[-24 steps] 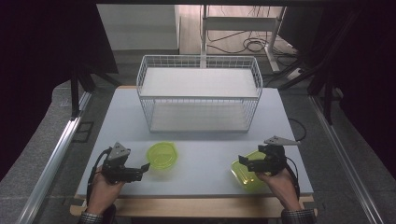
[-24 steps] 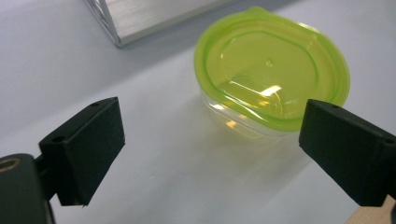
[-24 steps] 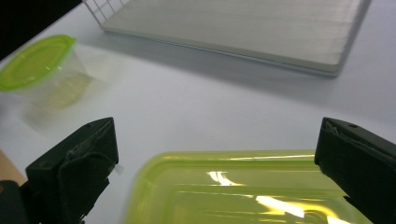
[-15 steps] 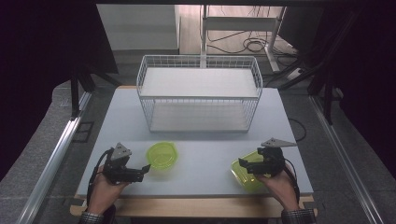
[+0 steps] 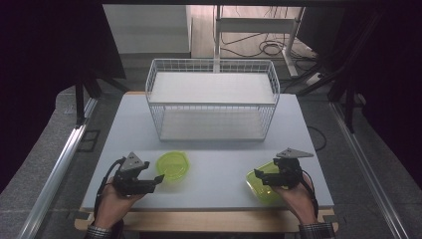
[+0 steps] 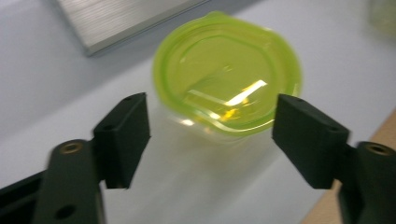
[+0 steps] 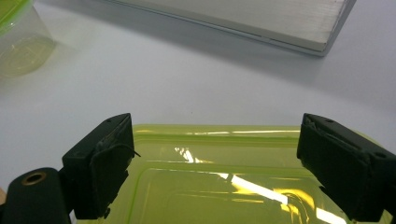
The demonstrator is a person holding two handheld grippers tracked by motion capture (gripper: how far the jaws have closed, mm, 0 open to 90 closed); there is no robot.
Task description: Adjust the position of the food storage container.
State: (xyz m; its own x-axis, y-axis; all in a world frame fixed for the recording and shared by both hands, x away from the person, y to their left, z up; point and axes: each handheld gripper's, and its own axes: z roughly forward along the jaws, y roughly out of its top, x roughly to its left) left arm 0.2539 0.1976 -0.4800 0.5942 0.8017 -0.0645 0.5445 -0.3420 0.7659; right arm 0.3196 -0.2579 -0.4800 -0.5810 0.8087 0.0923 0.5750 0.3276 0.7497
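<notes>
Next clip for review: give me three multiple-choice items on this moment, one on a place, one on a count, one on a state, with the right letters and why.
1. Where does the wire basket stand?
A. at the far middle of the table
B. at the near left corner
C. on the floor

2. How many yellow-green containers are on the table?
A. one
B. two
C. four

3. How are the left gripper's fingers set?
A. shut on the lid
B. open, either side of the round container
C. clamped on the basket

Answers:
1 A, the high view shows it beyond both hands.
2 B, the round container by the left gripper and the rectangular container under the right gripper.
3 B, the left gripper view shows a wide gap with the container between.
</notes>
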